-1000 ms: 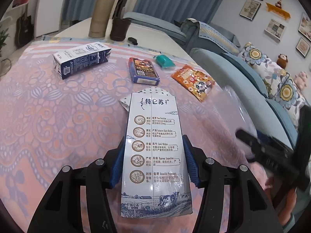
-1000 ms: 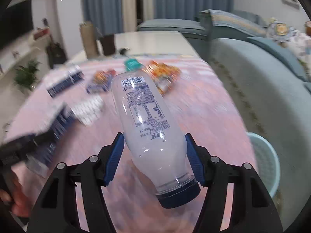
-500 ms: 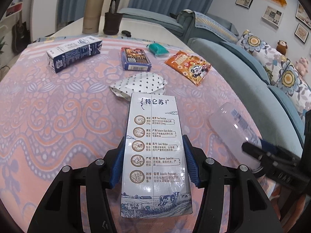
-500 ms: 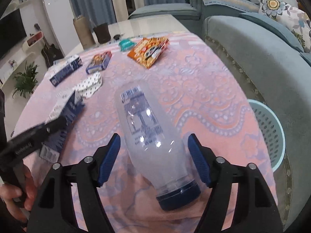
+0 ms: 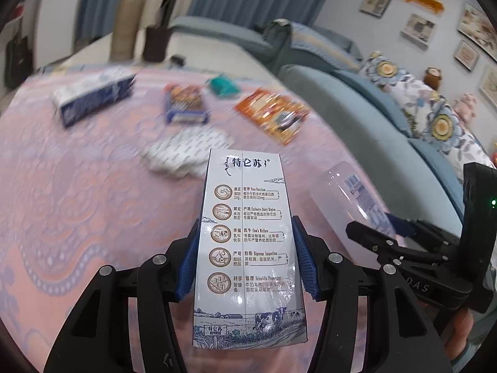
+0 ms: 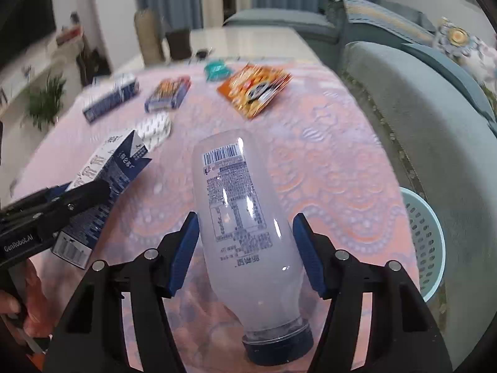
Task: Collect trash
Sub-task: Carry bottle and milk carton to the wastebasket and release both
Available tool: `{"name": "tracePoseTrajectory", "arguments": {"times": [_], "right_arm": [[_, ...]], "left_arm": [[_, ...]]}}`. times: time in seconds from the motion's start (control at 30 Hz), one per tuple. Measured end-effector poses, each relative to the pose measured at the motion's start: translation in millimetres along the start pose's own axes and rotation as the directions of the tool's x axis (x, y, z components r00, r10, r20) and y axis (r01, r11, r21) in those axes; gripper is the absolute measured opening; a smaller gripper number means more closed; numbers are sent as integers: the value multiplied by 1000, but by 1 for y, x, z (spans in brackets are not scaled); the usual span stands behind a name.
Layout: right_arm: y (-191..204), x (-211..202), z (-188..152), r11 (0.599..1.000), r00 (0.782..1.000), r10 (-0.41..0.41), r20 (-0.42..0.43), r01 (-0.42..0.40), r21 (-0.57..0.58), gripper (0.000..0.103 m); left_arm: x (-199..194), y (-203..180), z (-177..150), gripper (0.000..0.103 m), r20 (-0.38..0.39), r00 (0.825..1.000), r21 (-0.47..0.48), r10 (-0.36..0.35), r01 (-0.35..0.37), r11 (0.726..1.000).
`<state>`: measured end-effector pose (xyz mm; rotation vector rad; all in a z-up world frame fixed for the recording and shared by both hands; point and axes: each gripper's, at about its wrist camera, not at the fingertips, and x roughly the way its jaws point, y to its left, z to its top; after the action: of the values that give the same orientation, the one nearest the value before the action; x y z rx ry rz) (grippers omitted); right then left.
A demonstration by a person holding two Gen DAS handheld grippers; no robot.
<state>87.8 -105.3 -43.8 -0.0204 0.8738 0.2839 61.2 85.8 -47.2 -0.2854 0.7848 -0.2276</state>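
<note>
My left gripper [image 5: 245, 256] is shut on a white and blue milk carton [image 5: 247, 233] and holds it above the pink tablecloth; the carton also shows in the right wrist view [image 6: 105, 183]. My right gripper [image 6: 245, 250] is shut on a clear plastic bottle [image 6: 242, 217] with a dark blue cap, cap end toward the camera. The bottle also shows at the right of the left wrist view [image 5: 357, 195]. A pale blue perforated basket [image 6: 425, 242] stands on the floor at the table's right edge.
On the tablecloth [image 6: 326, 161] lie a second milk carton [image 6: 110, 101], a small blue box [image 6: 167, 93], an orange snack bag [image 6: 254, 90], a teal object [image 6: 217, 70] and a white spotted wrapper [image 6: 155, 129]. A grey-blue sofa [image 6: 435, 108] runs along the right.
Both grippers have shifted slightly with their loads. The right gripper's jaws, wider half a second ago, have closed back on the bottle. The far table items now look blurred.
</note>
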Motion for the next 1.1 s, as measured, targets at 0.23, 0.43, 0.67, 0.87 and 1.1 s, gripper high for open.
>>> {"name": "tracePoseTrajectory", "arguments": {"times": [0.23,0.43,0.67,0.87,1.1], "right_arm": [[-63,-53,4,986,990,-56,126,35,166,56],[-139,-78,-4,940,976,-159,149,103,326,55],[-209,-73,-20,876,965,-236,116,160,456,55],[-250,-33,-38,826,962,-274,12,229,514,55],[-277,9,-54,783,965,-242,-98,254,568,56]], "left_arm": [[-2,-71,37,52,52,991,128,-121,114,985],[28,-152,60,52,1,970,224,-242,236,946],[100,-216,67,52,-111,943,246,-313,331,911],[162,-241,57,52,-187,917,198,-352,386,901],[210,-244,38,52,-261,893,155,-367,414,897]]}}
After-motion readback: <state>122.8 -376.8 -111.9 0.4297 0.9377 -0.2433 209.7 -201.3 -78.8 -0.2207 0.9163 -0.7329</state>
